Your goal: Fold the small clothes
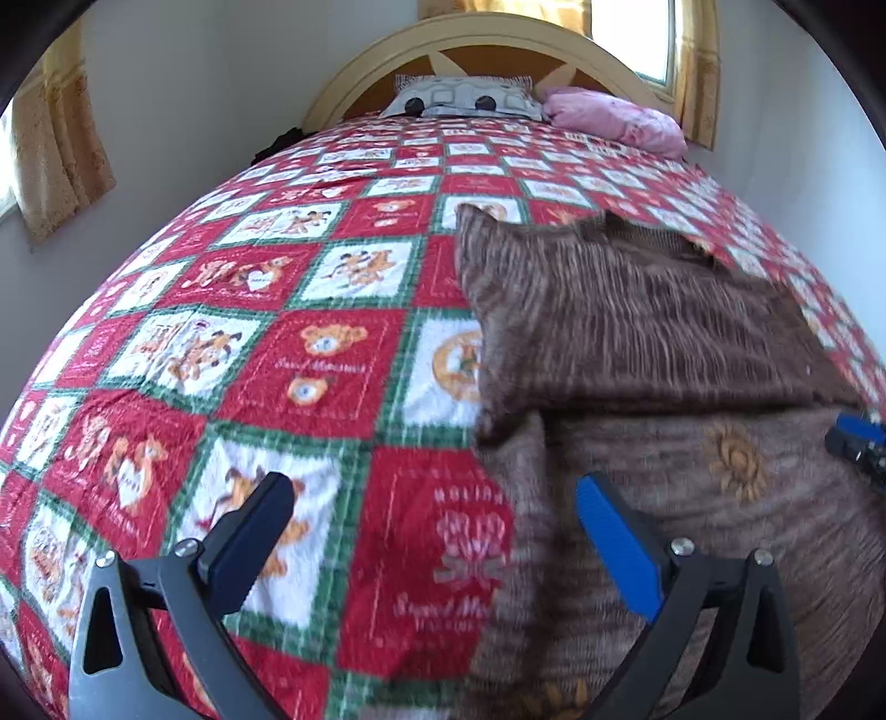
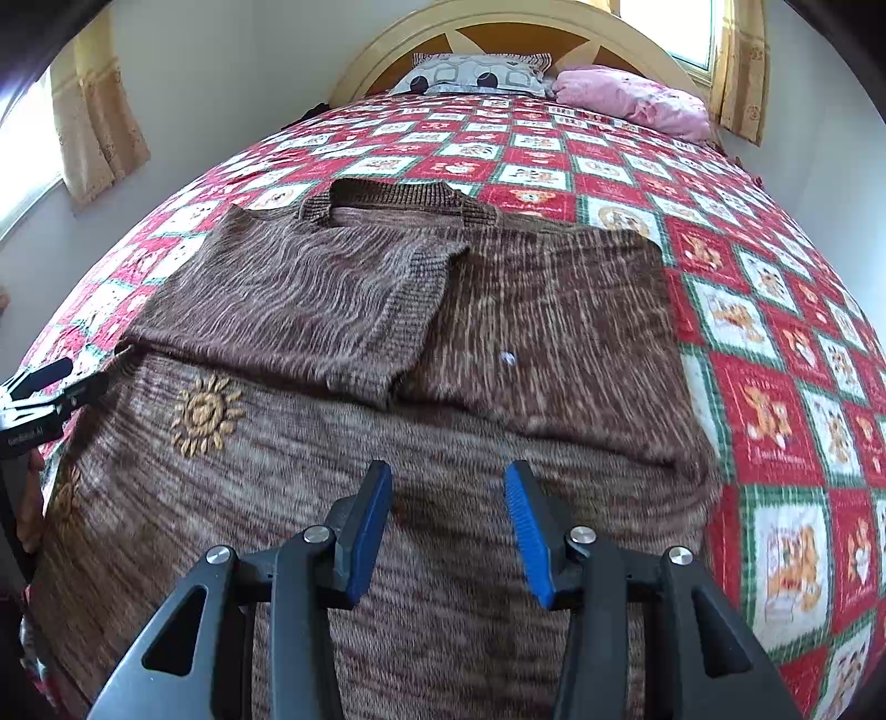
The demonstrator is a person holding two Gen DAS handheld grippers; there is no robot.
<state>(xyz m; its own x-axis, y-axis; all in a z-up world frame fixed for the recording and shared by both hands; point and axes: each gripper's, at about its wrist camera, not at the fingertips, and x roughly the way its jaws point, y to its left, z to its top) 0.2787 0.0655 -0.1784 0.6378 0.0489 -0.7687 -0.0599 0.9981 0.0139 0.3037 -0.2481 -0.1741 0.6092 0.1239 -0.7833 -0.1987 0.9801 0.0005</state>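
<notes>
A brown knitted sweater [image 2: 498, 332] with a yellow sun motif [image 2: 206, 413] lies flat on the bed, both sleeves folded in across its chest, collar toward the headboard. My right gripper [image 2: 448, 476] hovers open and empty over the sweater's lower body. My left gripper [image 1: 434, 493] is wide open and empty at the sweater's left edge, one finger over the quilt, the other over the sweater [image 1: 637, 343]. The left gripper also shows at the left edge of the right wrist view [image 2: 50, 382]; the right gripper shows at the right edge of the left wrist view [image 1: 858, 443].
The bed is covered by a red, white and green teddy-bear quilt [image 2: 775, 343]. A grey patterned pillow [image 2: 476, 75] and a pink pillow [image 2: 637, 99] lie by the curved wooden headboard [image 2: 498, 22]. Walls and curtained windows flank the bed.
</notes>
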